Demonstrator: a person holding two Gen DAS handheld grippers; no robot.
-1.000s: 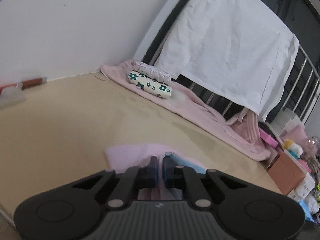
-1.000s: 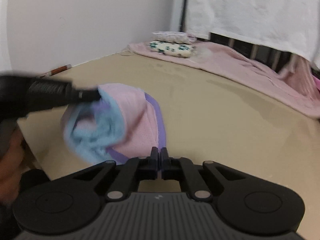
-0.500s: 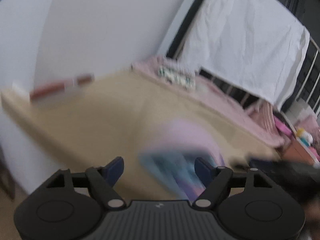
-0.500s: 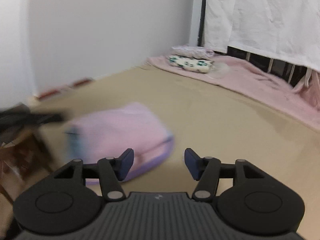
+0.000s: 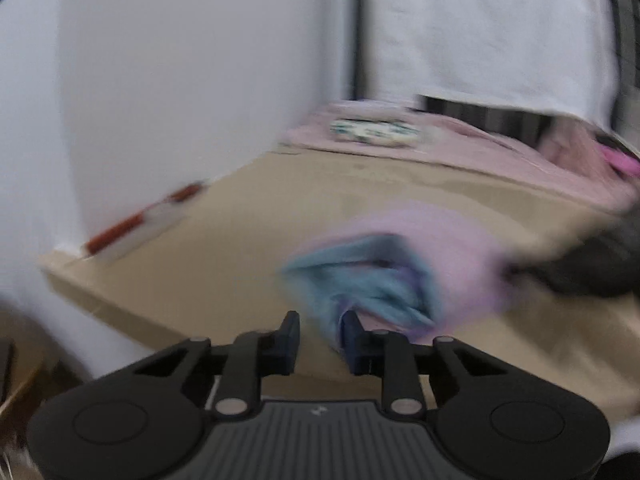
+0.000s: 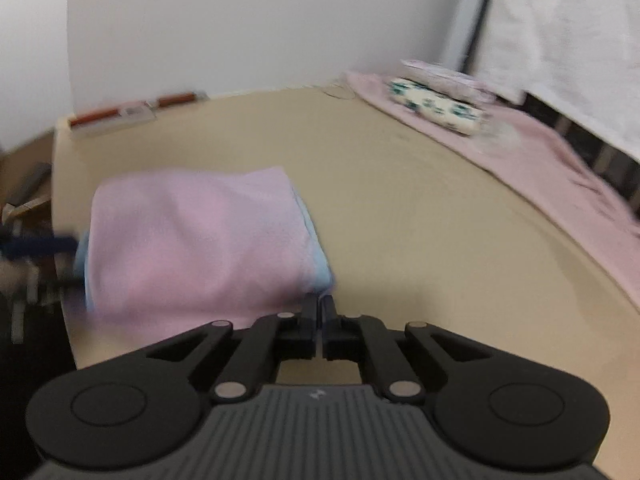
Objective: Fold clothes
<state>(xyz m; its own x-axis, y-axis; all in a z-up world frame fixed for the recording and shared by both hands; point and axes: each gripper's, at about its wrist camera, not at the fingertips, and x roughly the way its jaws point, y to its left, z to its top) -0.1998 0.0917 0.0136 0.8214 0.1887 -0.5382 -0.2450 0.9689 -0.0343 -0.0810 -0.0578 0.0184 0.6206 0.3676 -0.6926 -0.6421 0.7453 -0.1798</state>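
A pink cloth [image 6: 192, 236] with a light blue edge lies folded on the tan surface [image 6: 400, 208]. My right gripper [image 6: 322, 302] is shut, its tips pinching the cloth's near right corner. In the blurred left wrist view the cloth [image 5: 440, 248] shows its bunched blue end [image 5: 372, 280]. My left gripper [image 5: 320, 320] has its jaws closing, and a blue fold hangs between them against the right finger, with a gap to the left finger. The left gripper's fingers [image 6: 40, 246] show as a blue blur at the cloth's left end. The right gripper is a dark blur [image 5: 580, 264].
A pink blanket [image 6: 540, 160] with a flower-print roll [image 6: 436, 108] lies along the far side under a white sheet [image 6: 560, 32] hung on a dark rail. A red and white box [image 6: 116, 116] sits by the wall. The surface's edge drops off at the left.
Both grippers opened and came together again. The bunched cloth now lies as a flatter pink fold. The left gripper swung round to the cloth's blue end; the right shifted to its near corner.
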